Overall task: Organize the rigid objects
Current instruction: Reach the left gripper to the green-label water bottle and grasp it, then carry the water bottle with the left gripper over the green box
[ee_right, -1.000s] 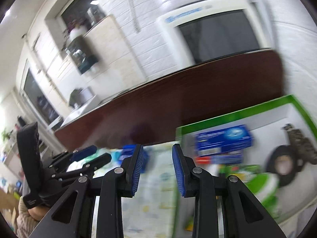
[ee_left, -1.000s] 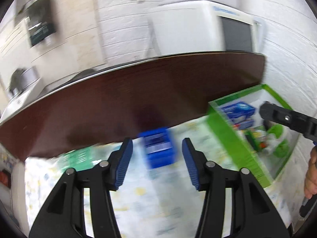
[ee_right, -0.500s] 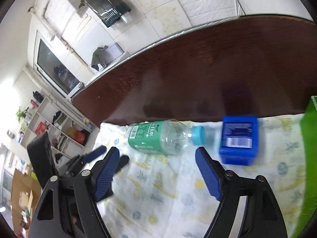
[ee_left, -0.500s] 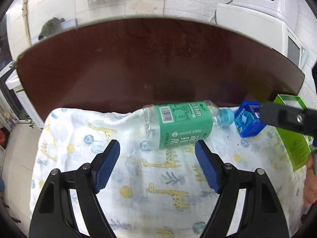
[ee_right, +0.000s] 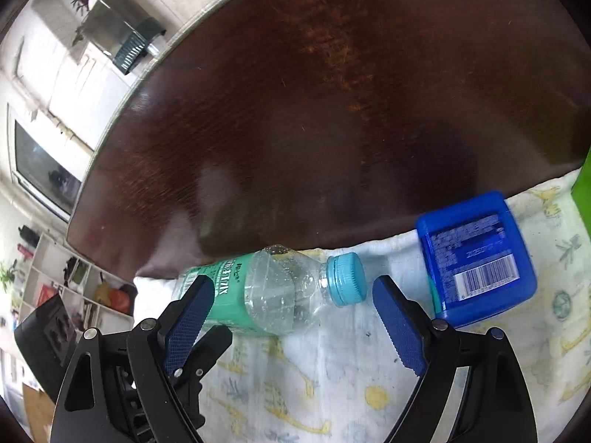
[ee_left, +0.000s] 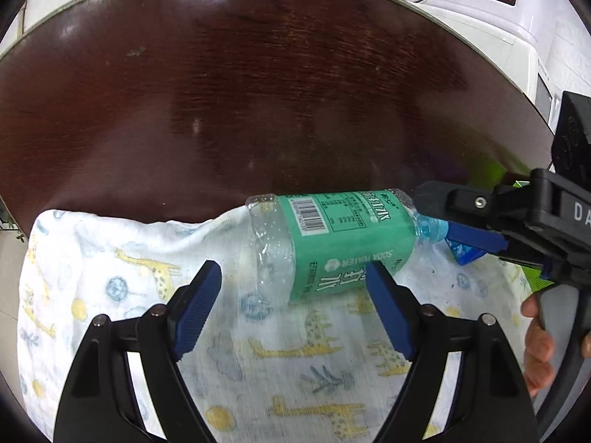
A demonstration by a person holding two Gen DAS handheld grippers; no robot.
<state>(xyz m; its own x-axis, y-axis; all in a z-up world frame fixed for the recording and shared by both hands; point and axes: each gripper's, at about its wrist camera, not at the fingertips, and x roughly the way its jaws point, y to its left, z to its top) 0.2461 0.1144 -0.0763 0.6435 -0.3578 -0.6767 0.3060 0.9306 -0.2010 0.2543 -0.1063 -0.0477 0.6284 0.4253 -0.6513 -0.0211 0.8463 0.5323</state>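
Here, a dark wooden table point(ee_left: 258, 92) fills the far half of both views, its near part covered by a white cloth point(ee_left: 295, 369) printed with yellow giraffes. Behind the table's far left edge stand pale cabinets and a window point(ee_right: 40, 170), with open shelving point(ee_right: 74, 284) lower left; a white appliance point(ee_left: 517, 11) sits at far right.

On the cloth's far edge a clear plastic bottle point(ee_left: 332, 243) with a green label lies on its side, blue cap point(ee_right: 347, 278) pointing right. The left gripper point(ee_left: 291, 288) hovers just near of it, jaws spread wide after just opening, the right-hand pad overlapping the label's near edge in the view and the left-hand pad clear of it; nothing is gripped. The right gripper point(ee_right: 291, 295) has likewise just been opening and stands wide, the bottle's neck and cap lying beyond its fingertips, unpressed.

A blue box point(ee_right: 476, 258) with a barcode rests just right of the cap. A green bin edge point(ee_right: 581, 188) shows at far right.
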